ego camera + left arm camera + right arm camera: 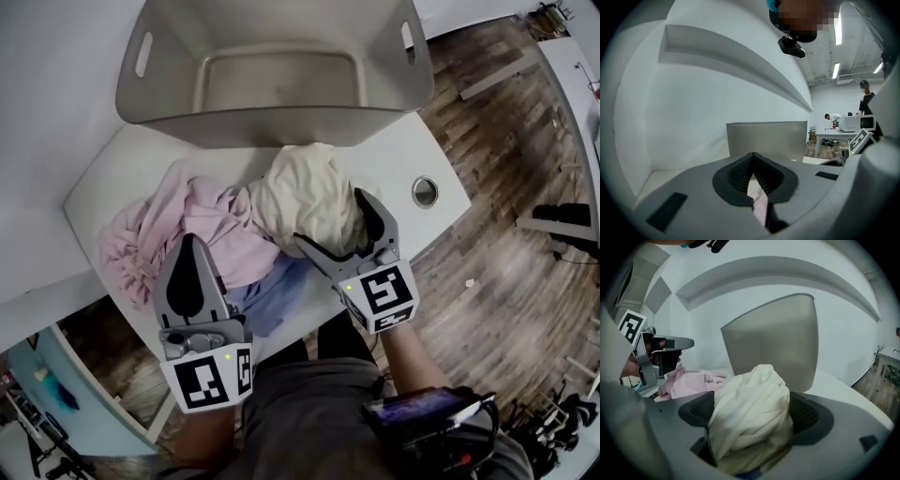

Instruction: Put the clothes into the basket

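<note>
A grey plastic basket (272,127) stands empty at the table's far side, also seen in both gripper views (766,138) (773,338). In front of it lies a heap of clothes: a pink garment (178,225) at left, a cream garment (305,197) bunched in the middle, a blue one (272,291) at the near edge. My right gripper (330,217) is open wide, its jaws on either side of the cream garment (750,380). My left gripper (192,242) is shut just over the pink garment (691,380), holding nothing.
The white table (412,159) has a round metal cable hole (425,191) to the right of the clothes. A white wall runs along the left side. Wooden floor lies to the right, with a microwave table and people far back in the left gripper view.
</note>
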